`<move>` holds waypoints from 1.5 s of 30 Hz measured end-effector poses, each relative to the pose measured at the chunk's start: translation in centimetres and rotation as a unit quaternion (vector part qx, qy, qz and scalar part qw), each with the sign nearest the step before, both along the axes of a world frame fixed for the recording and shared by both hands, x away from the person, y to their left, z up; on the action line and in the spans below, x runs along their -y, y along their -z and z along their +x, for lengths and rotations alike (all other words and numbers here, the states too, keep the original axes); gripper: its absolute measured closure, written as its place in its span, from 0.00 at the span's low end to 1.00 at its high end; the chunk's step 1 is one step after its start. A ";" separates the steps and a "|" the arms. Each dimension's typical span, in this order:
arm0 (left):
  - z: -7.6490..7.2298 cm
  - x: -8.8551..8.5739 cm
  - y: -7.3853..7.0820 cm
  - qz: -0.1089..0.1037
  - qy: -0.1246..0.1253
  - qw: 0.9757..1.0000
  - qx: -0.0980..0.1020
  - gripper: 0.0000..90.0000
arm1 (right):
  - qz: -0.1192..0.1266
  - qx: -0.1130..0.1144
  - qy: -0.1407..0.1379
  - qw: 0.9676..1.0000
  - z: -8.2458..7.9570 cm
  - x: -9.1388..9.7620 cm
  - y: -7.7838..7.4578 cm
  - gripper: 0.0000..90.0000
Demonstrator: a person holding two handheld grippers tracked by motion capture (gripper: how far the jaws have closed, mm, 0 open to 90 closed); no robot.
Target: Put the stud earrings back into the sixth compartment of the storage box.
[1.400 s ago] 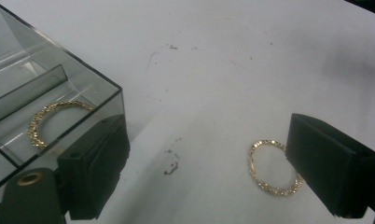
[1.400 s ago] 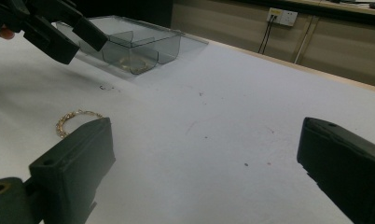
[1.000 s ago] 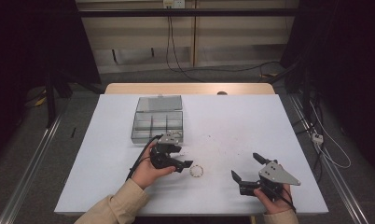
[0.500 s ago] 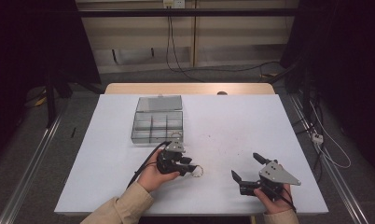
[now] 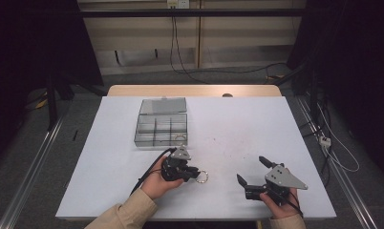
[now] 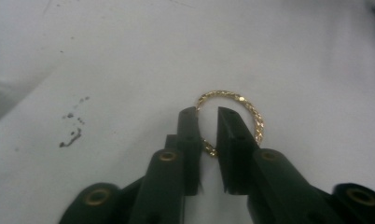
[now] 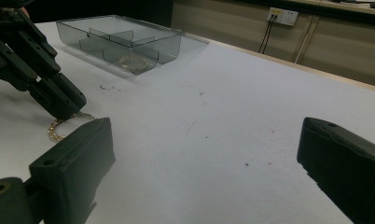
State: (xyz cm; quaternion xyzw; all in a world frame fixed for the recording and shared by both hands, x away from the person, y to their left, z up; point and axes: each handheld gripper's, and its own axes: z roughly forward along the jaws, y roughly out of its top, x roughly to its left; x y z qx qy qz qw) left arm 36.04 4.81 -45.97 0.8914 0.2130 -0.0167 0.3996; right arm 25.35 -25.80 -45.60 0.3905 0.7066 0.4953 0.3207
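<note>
The gold ring (image 6: 232, 119) lies flat on the white bench (image 5: 257, 129), its near rim between the left claw (image 6: 208, 116) jaws, which have just been closing and now nearly pinch it. The right claw (image 5: 251, 171) waits wide open, well apart.

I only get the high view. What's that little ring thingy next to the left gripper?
Observer: It's a bracelet made of gold twisted chain. You can see that in the left gripper view.
Operator: Is it grabbed?
Observer: The jaws of the left gripper have just been closing. The chain's near side sits in the narrow gap between them, but I can't tell whether they pinch it.
Operator: Is it up in the air?
Observer: No. The right gripper view shows it lying flat on the table.
</note>
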 end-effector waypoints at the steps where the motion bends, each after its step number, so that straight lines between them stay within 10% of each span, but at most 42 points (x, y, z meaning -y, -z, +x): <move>1: 0.0 0.0 0.0 0.002 0.001 1.000 0.001 0.90 | 0.000 0.000 0.000 1.000 0.0 0.0 0.0 0.04; 14: 1.8 -0.8 -0.1 0.010 -0.040 0.999 0.016 0.97 | -0.001 0.000 -0.001 1.000 0.1 0.0 0.0 0.04; 45: 3.1 -1.6 -3.4 -0.023 -0.050 0.998 0.009 0.97 | 0.001 0.000 -0.001 1.000 0.0 0.1 0.0 0.04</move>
